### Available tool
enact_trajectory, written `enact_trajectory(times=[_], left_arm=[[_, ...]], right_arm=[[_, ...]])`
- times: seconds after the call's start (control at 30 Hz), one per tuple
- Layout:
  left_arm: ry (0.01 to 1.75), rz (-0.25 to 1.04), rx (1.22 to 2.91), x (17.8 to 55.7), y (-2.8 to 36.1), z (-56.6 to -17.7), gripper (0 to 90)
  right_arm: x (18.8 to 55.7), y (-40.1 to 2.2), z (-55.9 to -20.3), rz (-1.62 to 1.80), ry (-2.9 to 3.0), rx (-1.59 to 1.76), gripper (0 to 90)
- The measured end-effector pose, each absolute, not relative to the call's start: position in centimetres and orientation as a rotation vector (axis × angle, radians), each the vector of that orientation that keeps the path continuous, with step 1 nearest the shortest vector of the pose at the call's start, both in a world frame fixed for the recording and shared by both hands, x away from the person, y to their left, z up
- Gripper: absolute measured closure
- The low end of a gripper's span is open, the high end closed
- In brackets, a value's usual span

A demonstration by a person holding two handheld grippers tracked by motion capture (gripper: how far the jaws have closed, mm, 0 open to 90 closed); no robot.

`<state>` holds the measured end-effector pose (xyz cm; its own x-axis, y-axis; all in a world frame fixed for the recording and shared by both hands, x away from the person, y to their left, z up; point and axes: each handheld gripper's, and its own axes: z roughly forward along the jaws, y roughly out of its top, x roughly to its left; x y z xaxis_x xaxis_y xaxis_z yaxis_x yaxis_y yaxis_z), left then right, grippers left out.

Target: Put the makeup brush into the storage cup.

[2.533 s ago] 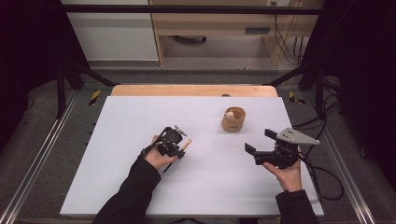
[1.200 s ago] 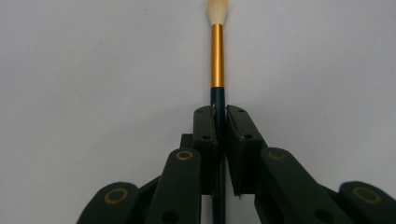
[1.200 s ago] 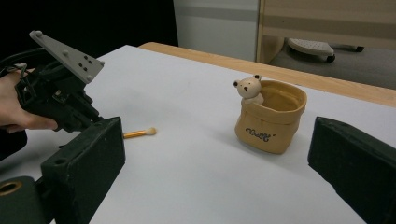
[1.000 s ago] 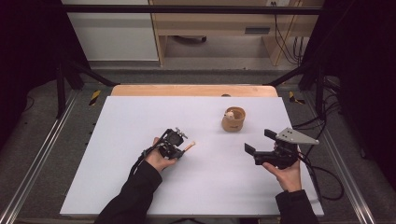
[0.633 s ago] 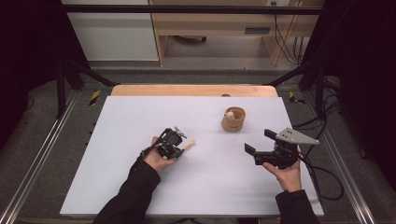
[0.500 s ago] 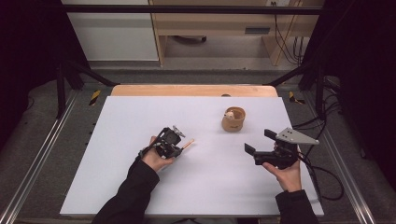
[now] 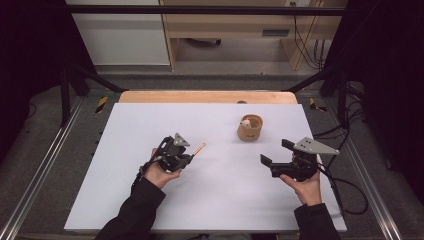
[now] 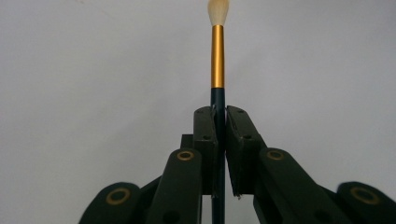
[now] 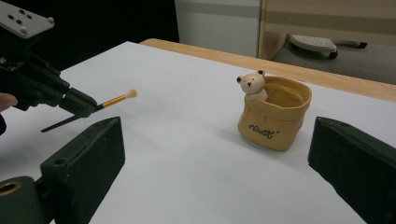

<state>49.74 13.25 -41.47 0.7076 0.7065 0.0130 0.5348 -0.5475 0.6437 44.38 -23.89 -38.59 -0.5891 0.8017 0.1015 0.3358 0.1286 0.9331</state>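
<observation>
Left gripper view: left tongs (image 8: 219, 140) pinched tight on thin dark-handled paintbrush with gold band (image 8: 217, 56), above white counter (image 7: 125, 150). Brush light, stiff, handle maybe slippery; best held mid-handle, not soft tip. Right tongs (image 7: 277, 155) wide open, empty, near tan bear pouch (image 9: 275, 112).

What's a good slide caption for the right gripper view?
Open right gripper faces a bear-trimmed pouch holder; beyond, the left gripper holds a paintbrush.

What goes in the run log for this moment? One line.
left gripper: shut on brush | right gripper: open, idle | bear pot: upright on table
</observation>
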Motion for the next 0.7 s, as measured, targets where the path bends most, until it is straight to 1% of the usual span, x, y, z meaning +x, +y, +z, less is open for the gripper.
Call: enact_trajectory(times=[0.37, 0.7], left_arm=[[0.929, 0.409, 2.174, 47.8, 14.1, -40.2, 83.1], [0.947, 0.436, 2.087, 47.2, 14.6, -39.8, 83.1]], right_arm=[[44.3, -23.7, -38.6, 1.484, 1.982, 1.105, 4.4], [44.3, -23.5, -38.6, 1.517, 1.977, 1.120, 4.1]])
